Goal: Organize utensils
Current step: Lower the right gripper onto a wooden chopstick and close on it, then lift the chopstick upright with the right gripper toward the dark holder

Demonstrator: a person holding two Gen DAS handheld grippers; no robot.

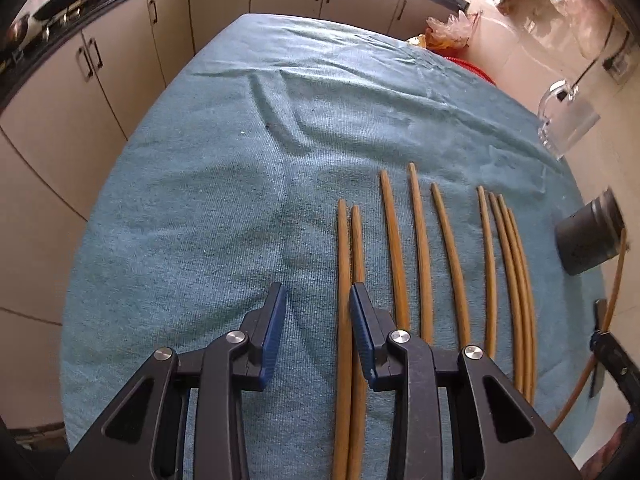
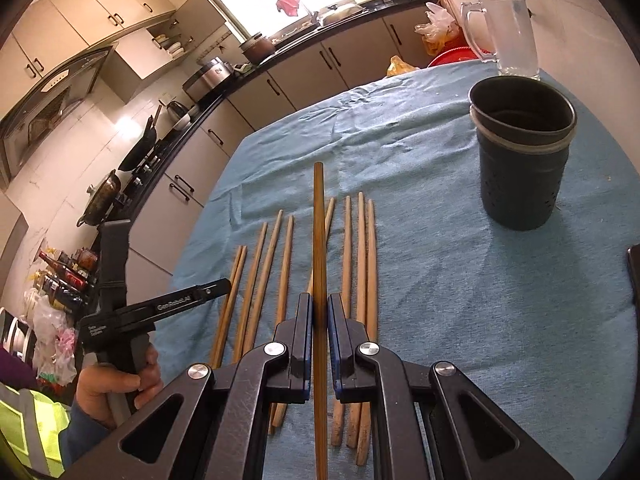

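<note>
Right gripper (image 2: 319,322) is clamped on a single chopstick (image 2: 319,240), whose long axis runs straight ahead along the fingers, raised above the row of chopsticks (image 2: 362,264) lying parallel on the blue-clothed worktop (image 2: 460,300). Dark holder cup (image 2: 522,160) stands upright ahead-right, bare cloth between. Left gripper (image 1: 318,312) hangs part-open, holding nothing, over the row's leftmost pair (image 1: 350,248); open cloth lies left and ahead to the worktop edge.

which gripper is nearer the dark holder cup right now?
Right. The right gripper, shut on a chopstick, is raised above the row with the dark holder cup ahead to its right. The left gripper hovers at the row's far end from the cup.
</note>
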